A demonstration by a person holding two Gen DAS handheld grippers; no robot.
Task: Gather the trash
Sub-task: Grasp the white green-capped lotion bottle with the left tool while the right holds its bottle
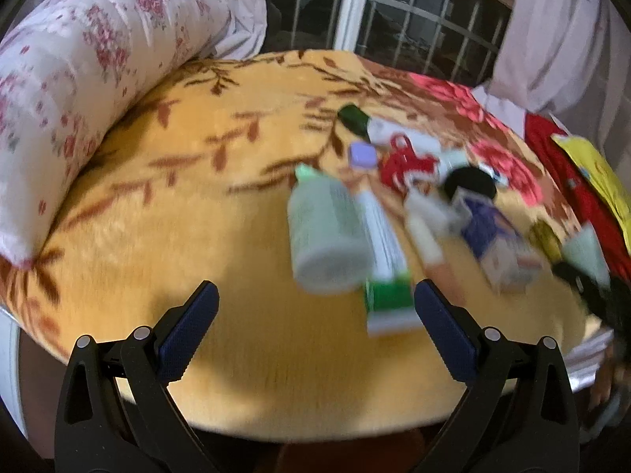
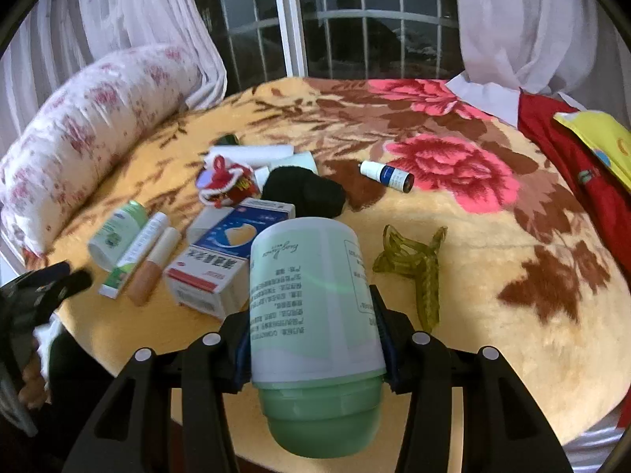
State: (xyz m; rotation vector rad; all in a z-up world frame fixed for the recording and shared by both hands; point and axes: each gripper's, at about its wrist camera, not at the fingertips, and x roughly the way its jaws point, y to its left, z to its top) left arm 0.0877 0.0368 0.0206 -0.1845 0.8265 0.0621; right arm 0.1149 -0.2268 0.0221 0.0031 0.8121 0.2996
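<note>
My right gripper (image 2: 315,339) is shut on a large pale-green bottle (image 2: 315,307) with a green cap, held above the bed's near edge. My left gripper (image 1: 315,307) is open and empty, just short of a green-white tube (image 1: 384,260) and a small pale-green bottle (image 1: 327,236). On the blanket lie a blue-white medicine box (image 2: 221,260), a beige tube (image 2: 152,272), a red-white pouch (image 2: 226,183), a black sock (image 2: 301,193), a small dropper bottle (image 2: 386,175) and an olive hair claw (image 2: 418,268). The left wrist view is blurred.
A yellow floral blanket (image 2: 493,347) covers the bed. A long floral bolster (image 2: 90,126) lies at the left. Red cloth (image 2: 560,149) and a yellow item (image 2: 603,138) lie at the right. A barred window (image 2: 355,19) with curtains stands behind.
</note>
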